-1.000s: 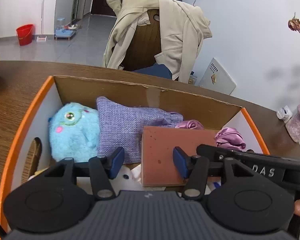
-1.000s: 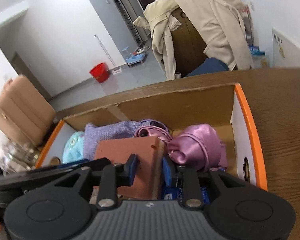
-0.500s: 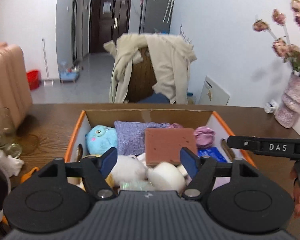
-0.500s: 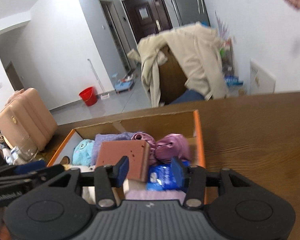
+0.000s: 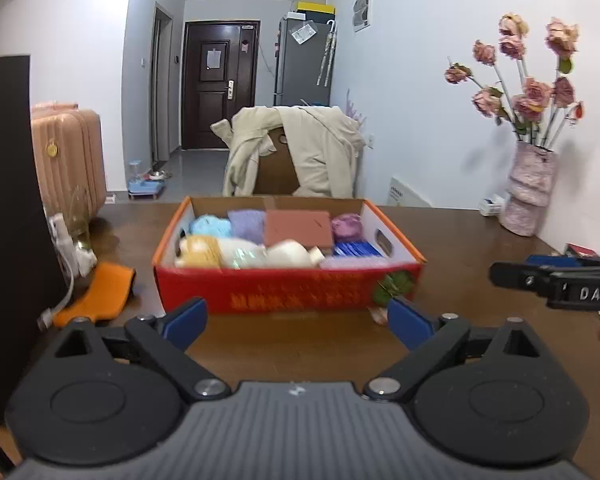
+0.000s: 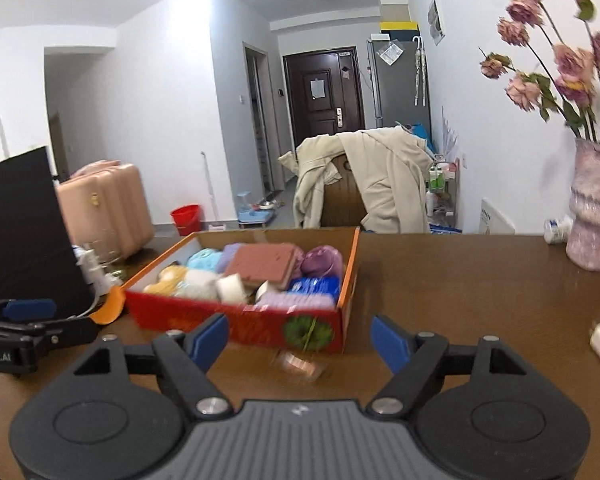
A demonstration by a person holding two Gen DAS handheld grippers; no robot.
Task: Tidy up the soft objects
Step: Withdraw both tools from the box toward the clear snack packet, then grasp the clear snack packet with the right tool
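box [image 5: 288, 292] of soft things on the brown tabletop [image 5: 460, 240]: fuzzy blue toy [image 5: 210, 226], woven lilac pouch [image 5: 246, 226], flat brick-red sponge [image 5: 298, 229], glossy purple cloth [image 5: 346, 226]. packing looks finished. left tongs [image 5: 298, 318] and right tongs [image 6: 300, 338], jaws just opening, stand wide and empty; next, only the orange cloth [image 5: 96, 296] outside seems left.

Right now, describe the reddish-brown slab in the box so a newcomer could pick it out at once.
On the wooden table stands an open cardboard box with a red front and orange rims, full of soft things. The slab lies toward the back, on top, between a lilac fabric pouch and a shiny purple bundle. It is the only flat, hard-edged rectangle among rounded, fluffy neighbours.
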